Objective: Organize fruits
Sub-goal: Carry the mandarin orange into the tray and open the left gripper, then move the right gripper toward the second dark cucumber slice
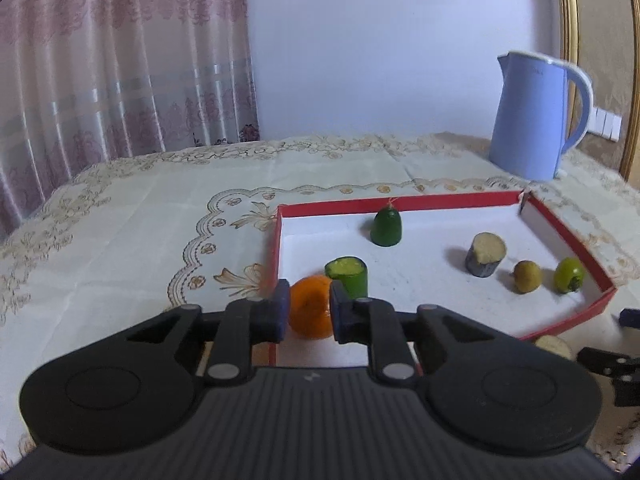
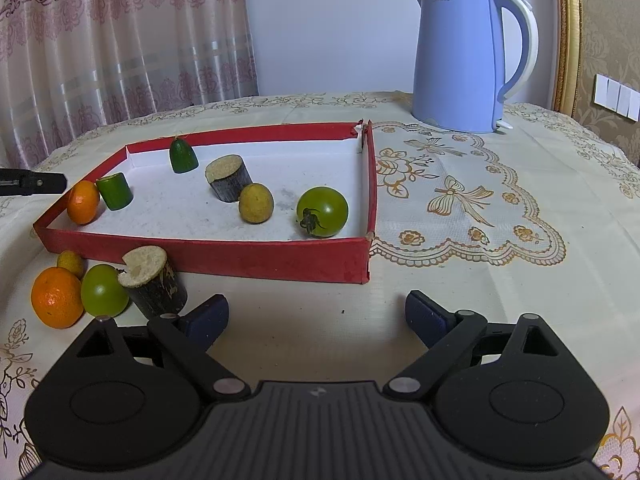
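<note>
The left tool (image 1: pixel 310 312) is clenched on an orange (image 1: pixel 310 306), its pads pressed to both sides, at the near left corner of the red tray (image 1: pixel 400 202), low in the left view. Whether the orange rests on the tray floor I cannot tell.

In the tray: 2 green cucumber ends (image 2: pixel 183 156), 1 cane stub (image 2: pixel 227 178), 1 yellow fruit (image 2: pixel 256 203) and 1 green tomato (image 2: pixel 322 211).

The right tool (image 2: pixel 316 314) hangs released and empty over bare worktop (image 2: pixel 480 280), in front of the tray.

4 pieces wait outside, lower left of the right view: another orange (image 2: pixel 56 297), a green tomato (image 2: pixel 103 290), a cane stub (image 2: pixel 154 284) and a small yellow fruit (image 2: pixel 71 263). I judge the task a little past halfway.
</note>
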Motion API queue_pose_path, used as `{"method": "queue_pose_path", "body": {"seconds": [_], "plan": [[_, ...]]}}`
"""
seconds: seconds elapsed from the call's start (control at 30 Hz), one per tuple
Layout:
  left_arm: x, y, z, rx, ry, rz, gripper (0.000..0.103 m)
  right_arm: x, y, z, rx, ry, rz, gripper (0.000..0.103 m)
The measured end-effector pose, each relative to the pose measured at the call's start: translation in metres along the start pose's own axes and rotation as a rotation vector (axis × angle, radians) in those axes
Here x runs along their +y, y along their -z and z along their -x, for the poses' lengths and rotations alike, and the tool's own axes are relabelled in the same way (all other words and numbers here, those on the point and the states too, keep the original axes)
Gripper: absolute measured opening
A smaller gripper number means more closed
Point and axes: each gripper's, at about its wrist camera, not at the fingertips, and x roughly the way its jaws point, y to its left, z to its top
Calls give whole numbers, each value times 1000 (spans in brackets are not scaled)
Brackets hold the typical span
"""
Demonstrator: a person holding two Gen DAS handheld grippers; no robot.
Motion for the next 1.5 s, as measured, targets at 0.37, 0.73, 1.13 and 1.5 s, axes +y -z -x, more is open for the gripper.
{"method": "queue_pose_path", "body": {"seconds": [0.37, 0.73, 1.13, 1.5], "plan": [[-15, 43, 42, -40, 41, -19, 39, 2, 1, 0, 4, 9, 13, 96], [-2, 64, 32, 10, 11, 14, 57, 2, 1, 0, 4, 11, 16, 96], [11, 67, 15, 75, -24, 75, 75, 6, 1, -2, 11, 26, 40, 96], [9, 67, 10, 101, 0, 63, 87, 6, 6, 12, -9, -34, -56, 96]]}}
